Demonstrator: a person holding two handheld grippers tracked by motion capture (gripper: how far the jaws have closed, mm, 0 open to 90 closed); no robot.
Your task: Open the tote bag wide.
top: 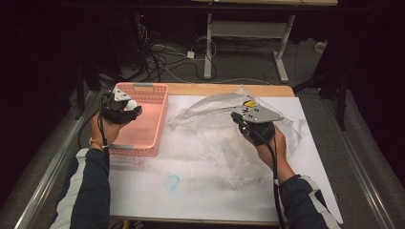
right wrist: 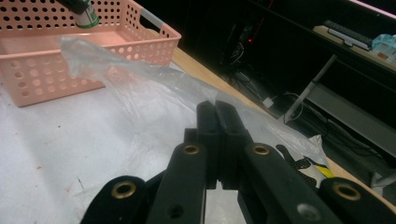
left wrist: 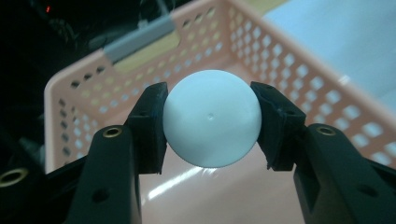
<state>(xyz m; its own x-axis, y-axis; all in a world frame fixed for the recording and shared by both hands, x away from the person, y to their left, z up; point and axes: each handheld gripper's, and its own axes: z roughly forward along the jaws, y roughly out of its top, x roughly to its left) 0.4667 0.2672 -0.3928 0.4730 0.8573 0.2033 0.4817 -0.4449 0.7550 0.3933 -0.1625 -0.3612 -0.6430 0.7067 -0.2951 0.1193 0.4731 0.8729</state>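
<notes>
A white ball [left wrist: 211, 119] is pinched between the jaws of my left gripper [left wrist: 211, 122]. It hangs over the near left part of a pink perforated basket [left wrist: 299, 84]. From above, the ball [top: 131, 104] and left gripper [top: 129, 107] sit over the basket's [top: 154, 138] left rim. My right gripper [top: 236, 116] is shut on an edge of a clear plastic bag [top: 215, 133] that lies crumpled on the white table cover. Its jaws [right wrist: 215, 109] press together with the bag's film [right wrist: 154, 88] caught between them, lifted slightly toward the basket [right wrist: 46, 74].
The white cover [top: 191, 191] spans the table and carries a faint blue ring mark [top: 172, 181] near the front. A wooden table edge [top: 229, 89] runs along the back. Beyond it are cables [top: 157, 57] on the floor and a desk frame [top: 248, 33].
</notes>
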